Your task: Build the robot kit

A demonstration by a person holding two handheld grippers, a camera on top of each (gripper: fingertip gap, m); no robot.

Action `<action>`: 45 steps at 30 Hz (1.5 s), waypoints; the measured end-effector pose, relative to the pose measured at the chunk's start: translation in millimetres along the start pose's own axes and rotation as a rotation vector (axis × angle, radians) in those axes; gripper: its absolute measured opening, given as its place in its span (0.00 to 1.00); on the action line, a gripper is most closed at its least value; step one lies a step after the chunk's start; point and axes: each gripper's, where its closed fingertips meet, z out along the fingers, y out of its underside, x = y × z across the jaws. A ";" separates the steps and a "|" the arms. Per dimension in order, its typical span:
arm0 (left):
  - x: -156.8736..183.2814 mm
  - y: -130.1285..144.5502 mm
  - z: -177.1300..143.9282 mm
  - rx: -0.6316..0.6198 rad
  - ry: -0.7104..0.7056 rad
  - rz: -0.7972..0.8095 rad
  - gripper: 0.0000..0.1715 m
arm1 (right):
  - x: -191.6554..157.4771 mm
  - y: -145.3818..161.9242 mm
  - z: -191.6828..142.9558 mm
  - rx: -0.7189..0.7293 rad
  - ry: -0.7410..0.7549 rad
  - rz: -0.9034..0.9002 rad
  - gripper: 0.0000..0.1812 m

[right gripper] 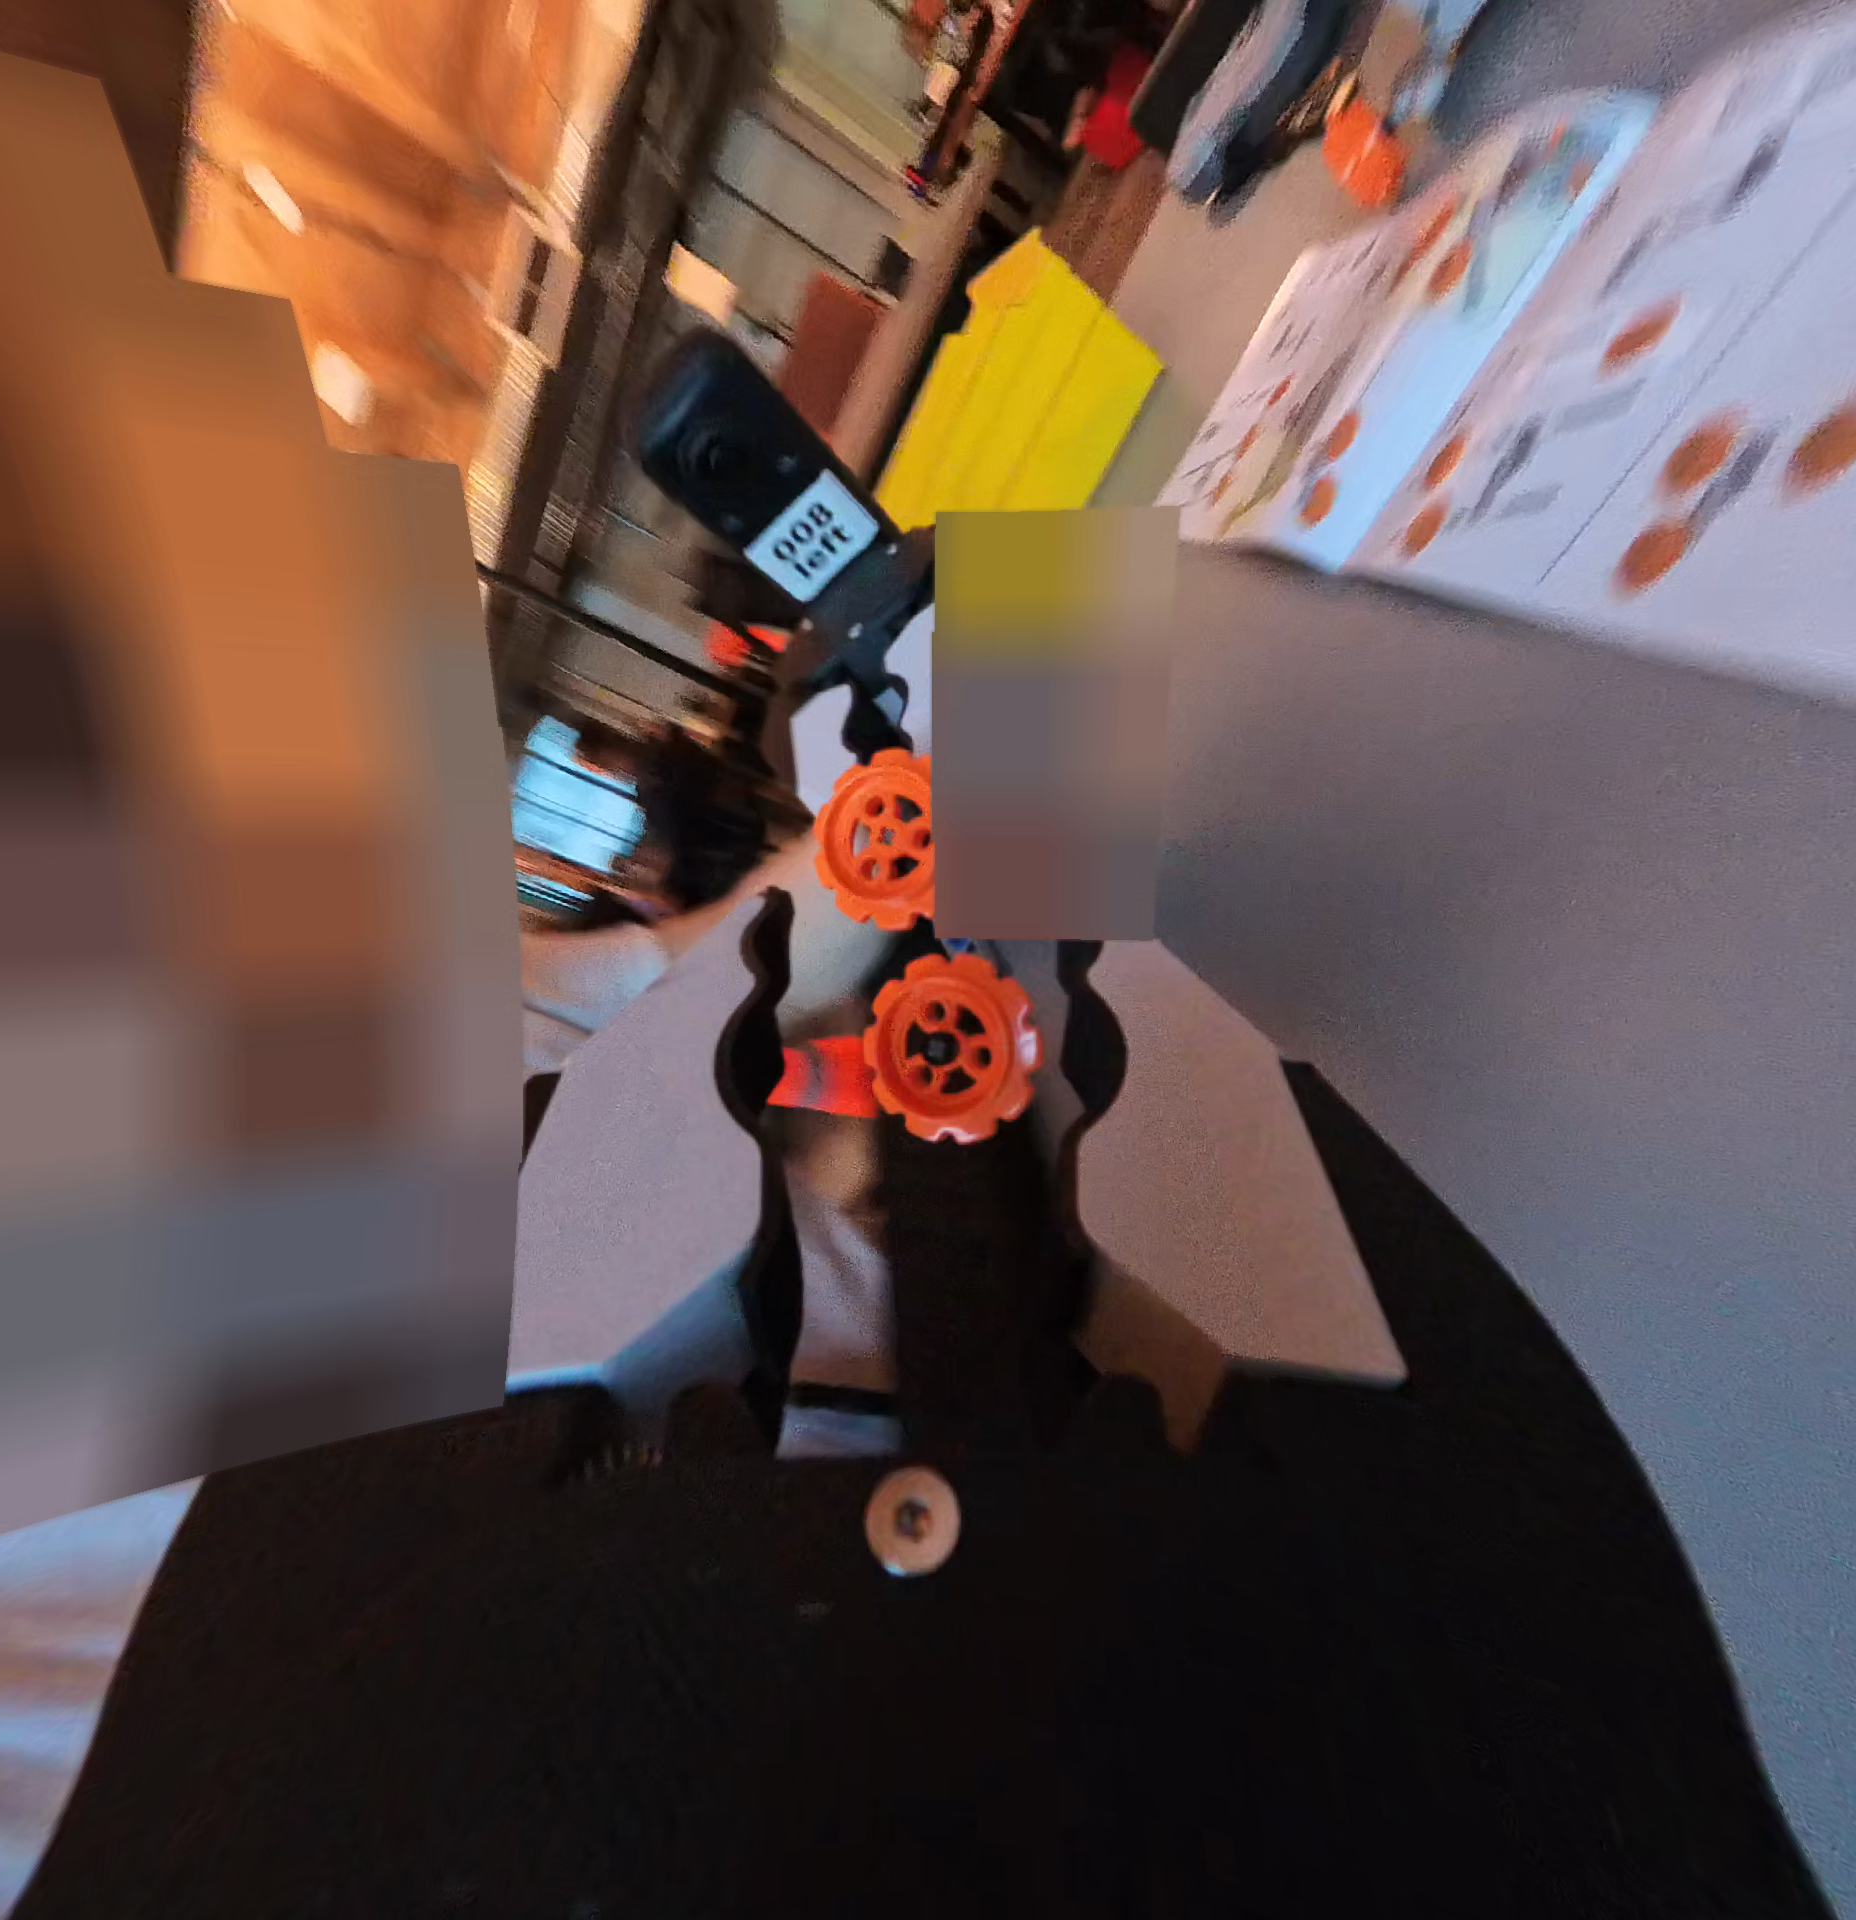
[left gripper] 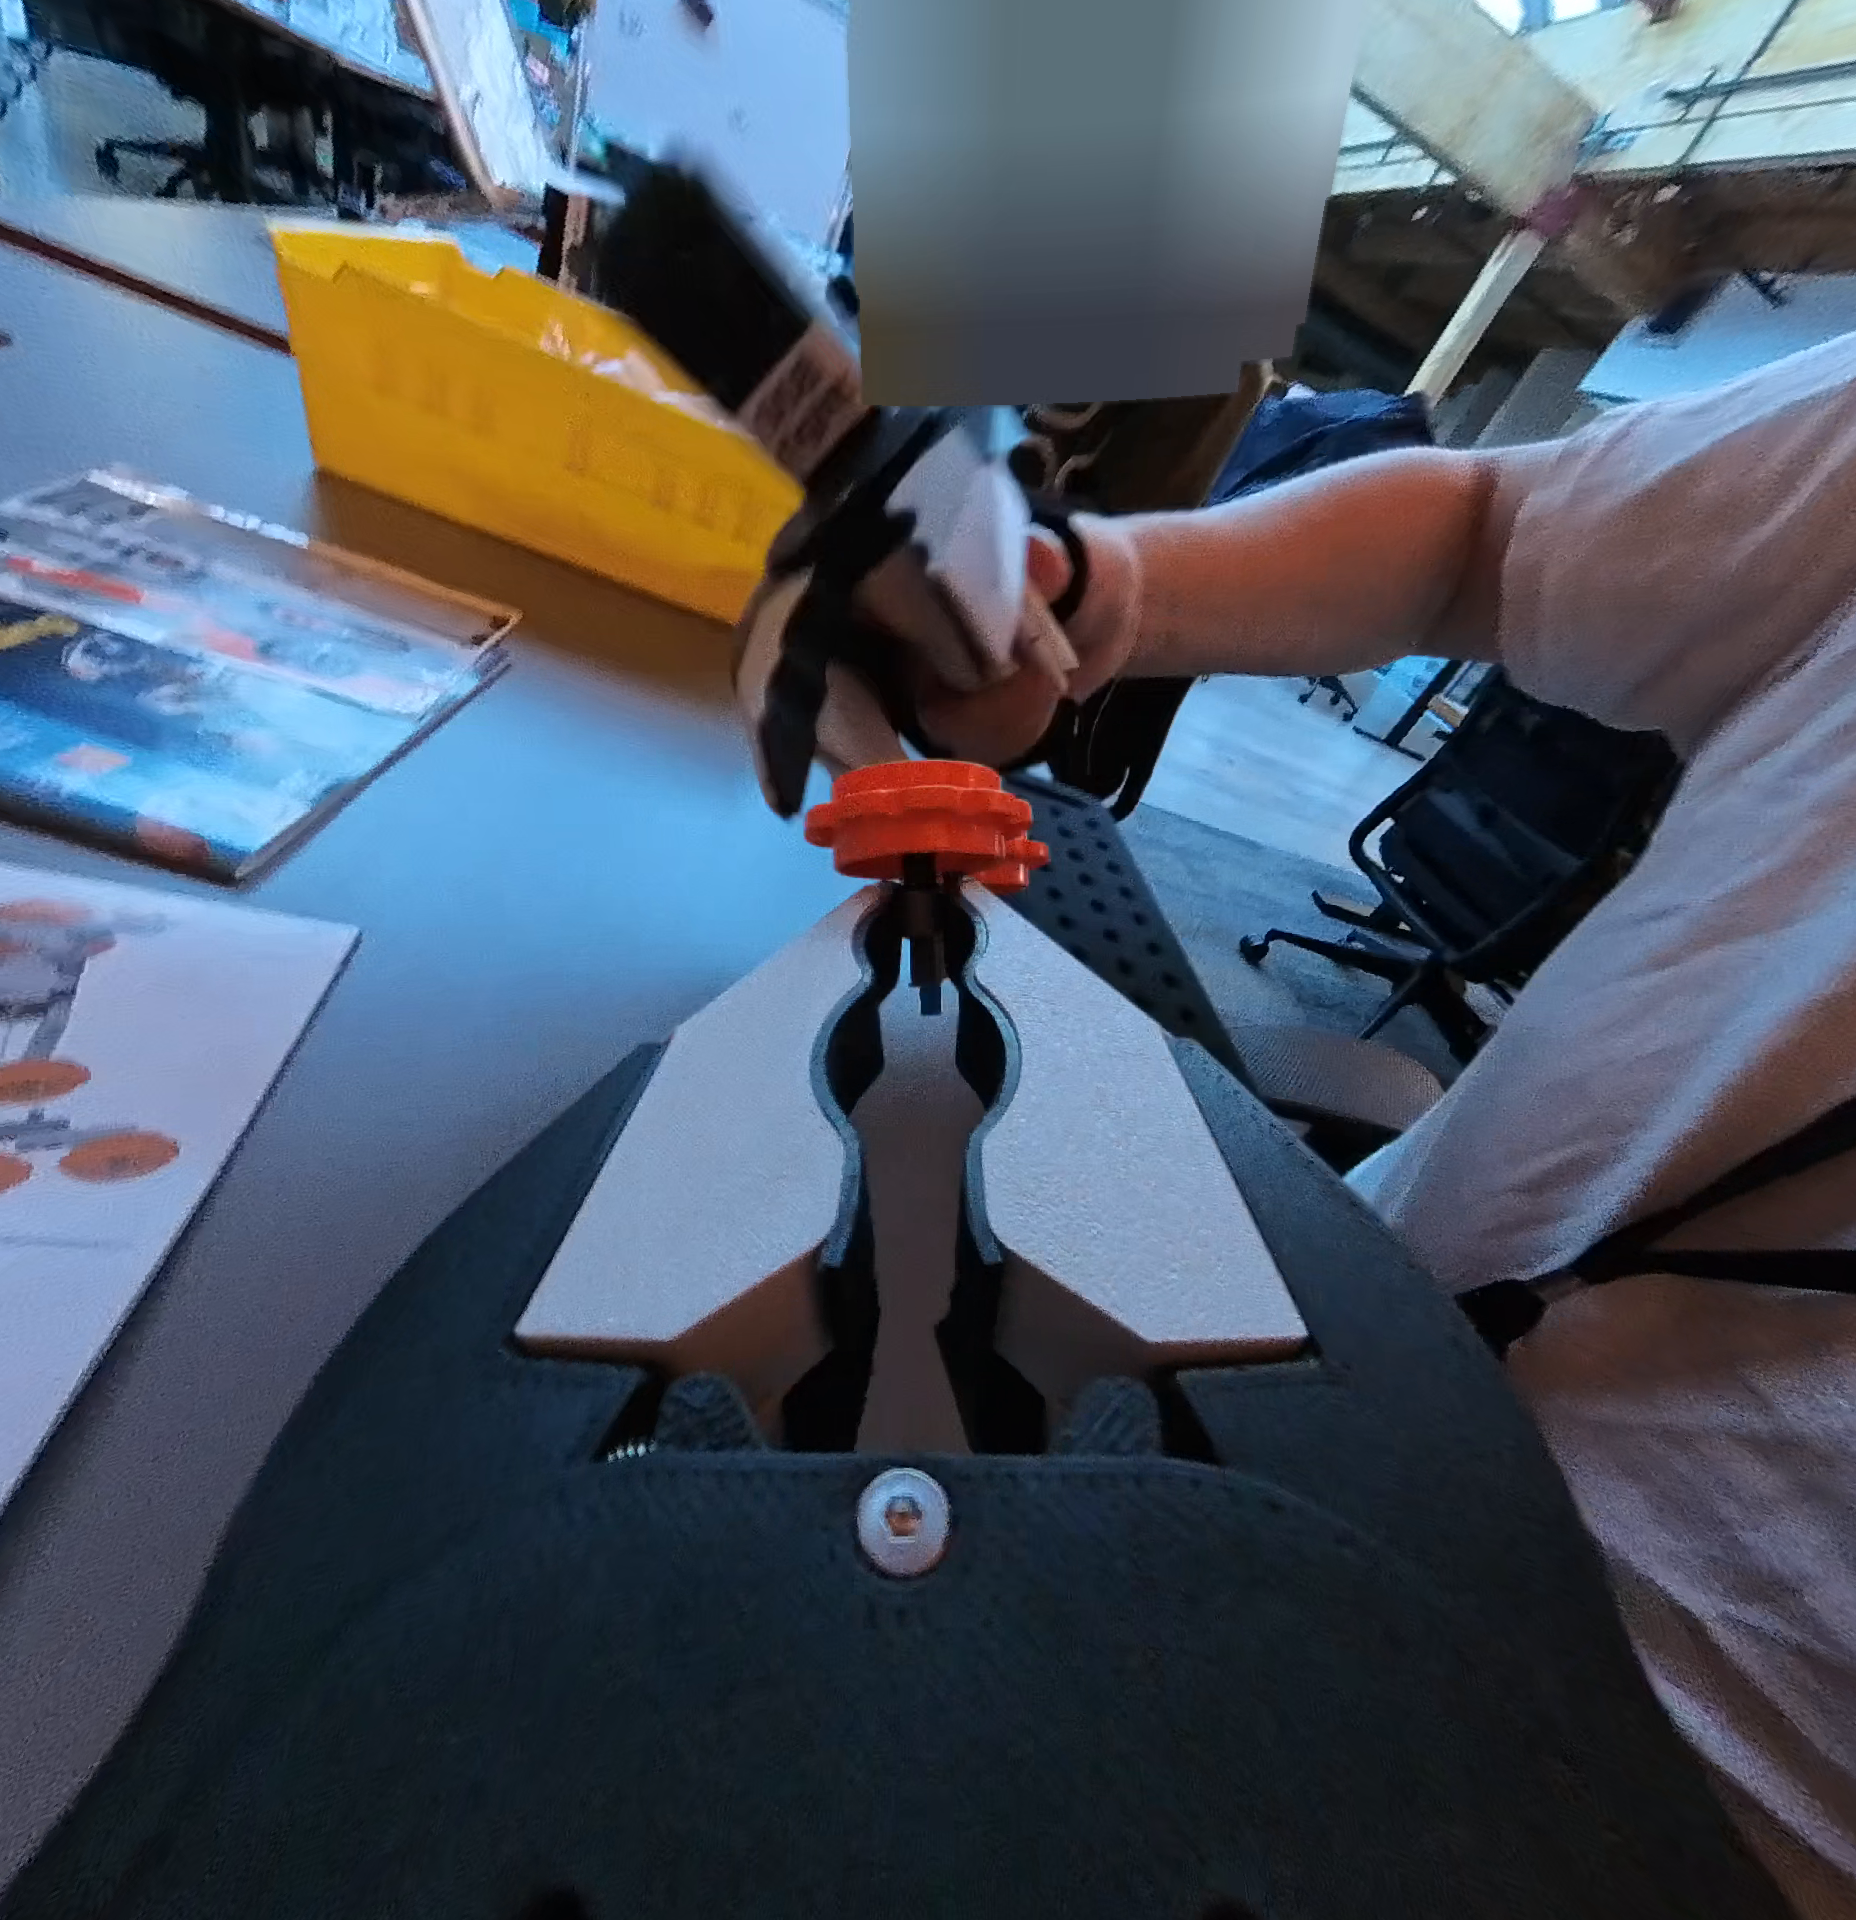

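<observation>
Grey counter point(left gripper: 550, 831) in a workshop-like room; shelving and an office chair point(left gripper: 1464, 883) behind, all blurred.

Left wrist view: left tool point(left gripper: 924, 899) narrowed onto a thin black axle point(left gripper: 926, 935), tips pinching it. Axle stands up into an orange wheel point(left gripper: 919, 816), notched rim, seen edge-on, with a second orange wheel's edge showing just behind to the right. Right tool point(left gripper: 799, 665) hangs above and just behind the wheel, gripped by a bare hand point(left gripper: 1007, 634); its tips are close to the wheel's top, contact unclear. Yellow bin point(left gripper: 519, 405) farther back on the counter. Booklet point(left gripper: 197, 665) and a white sheet point(left gripper: 103, 1122) with orange-disc drawings lie to the left. Print on both is there but blurred.

Right wrist view: shows the wheels face-on, which the other view cannot. Near wheel point(right gripper: 950, 1044) sits between the right tool point(right gripper: 919, 951) fingers, which stand wide apart, not gripping it. Far wheel point(right gripper: 877, 836) lies beyond, partly under a mosaic patch. Left tool's camera point(right gripper: 721, 452) carries a white label with writing. Bin and sheets point(right gripper: 1526, 343) also appear here.
</observation>
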 end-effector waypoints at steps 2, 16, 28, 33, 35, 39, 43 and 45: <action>-9.0 12.9 4.7 -0.054 -0.017 -0.030 0.02 | 1.6 -3.6 2.7 -0.057 0.119 -0.257 0.32; -28.6 61.4 4.3 -0.299 -0.098 0.047 0.09 | 44.2 27.7 23.5 -0.464 0.372 -0.561 0.22; -42.2 64.0 -6.6 -0.305 -0.136 0.001 0.18 | 65.7 30.5 18.9 -0.854 0.594 -0.813 0.22; -47.2 63.1 -10.4 -0.305 -0.173 0.006 0.22 | 74.2 39.0 29.6 -0.987 0.609 -0.898 0.22; -50.7 67.5 -14.6 -0.335 -0.182 -0.009 0.22 | 77.4 41.7 33.0 -1.013 0.614 -0.917 0.22; -57.3 79.7 -20.6 -0.413 -0.216 -0.004 0.24 | 80.9 47.9 39.0 -1.023 0.609 -0.924 0.22; -52.7 80.3 -16.7 -0.420 -0.200 0.014 0.25 | 76.0 52.3 39.0 -1.017 0.596 -0.933 0.23; -49.8 80.0 -13.5 -0.416 -0.189 0.015 0.25 | 68.0 51.8 39.0 -0.988 0.578 -0.924 0.23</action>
